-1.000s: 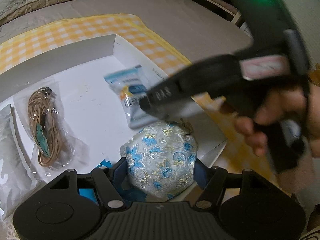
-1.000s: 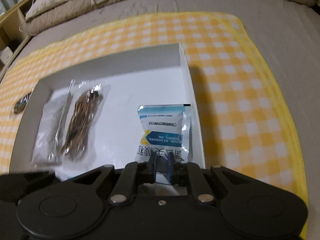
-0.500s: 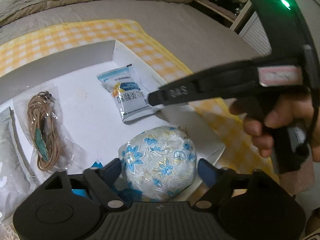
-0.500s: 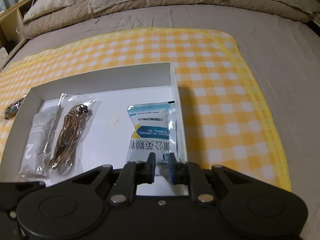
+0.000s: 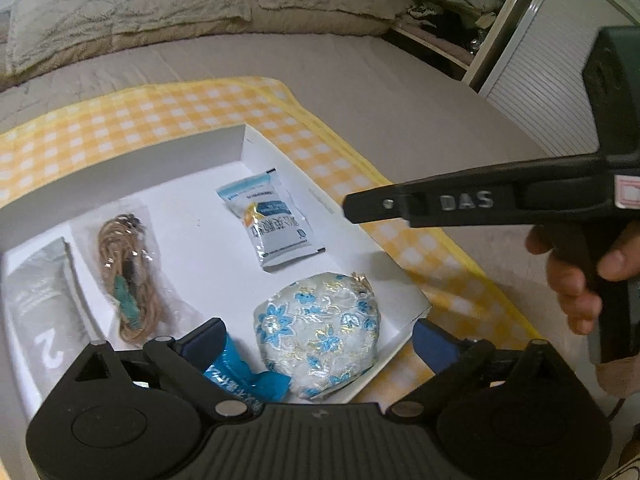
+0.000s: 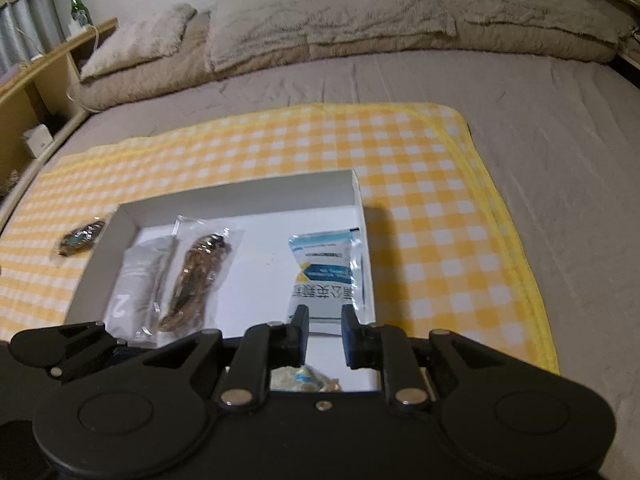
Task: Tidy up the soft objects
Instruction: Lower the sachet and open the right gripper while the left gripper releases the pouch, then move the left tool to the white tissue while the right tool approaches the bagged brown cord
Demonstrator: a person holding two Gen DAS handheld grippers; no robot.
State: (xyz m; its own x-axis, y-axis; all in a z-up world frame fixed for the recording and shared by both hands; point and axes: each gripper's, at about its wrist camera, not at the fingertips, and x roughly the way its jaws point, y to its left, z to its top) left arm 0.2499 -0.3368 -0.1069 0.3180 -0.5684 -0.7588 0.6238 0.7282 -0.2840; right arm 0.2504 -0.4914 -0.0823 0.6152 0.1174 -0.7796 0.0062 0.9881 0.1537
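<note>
A shallow white box (image 5: 240, 148) lies on a yellow checked cloth (image 6: 432, 216). In it lie a floral pouch (image 5: 320, 328), a white-and-blue sachet (image 5: 276, 224), a bagged cord bundle (image 5: 124, 276), a grey packet marked 2 (image 5: 44, 320) and a blue packet (image 5: 244, 376). My left gripper (image 5: 316, 340) is open, its fingers (image 5: 204, 340) either side of the pouch, not touching. My right gripper (image 6: 324, 332) is slightly open and empty above the sachet (image 6: 328, 272); it shows from the side in the left wrist view (image 5: 352, 208).
The cloth lies on a grey bed sheet (image 6: 520, 92) with beige pillows (image 6: 320, 12) at the head. A small bagged item (image 6: 80, 236) lies on the cloth left of the box. A wooden shelf (image 6: 36, 76) stands at the far left.
My left gripper has opened and let go of the floral pouch, which rests in the box. My right gripper has let go of the sachet and both grippers have drawn back and up.
</note>
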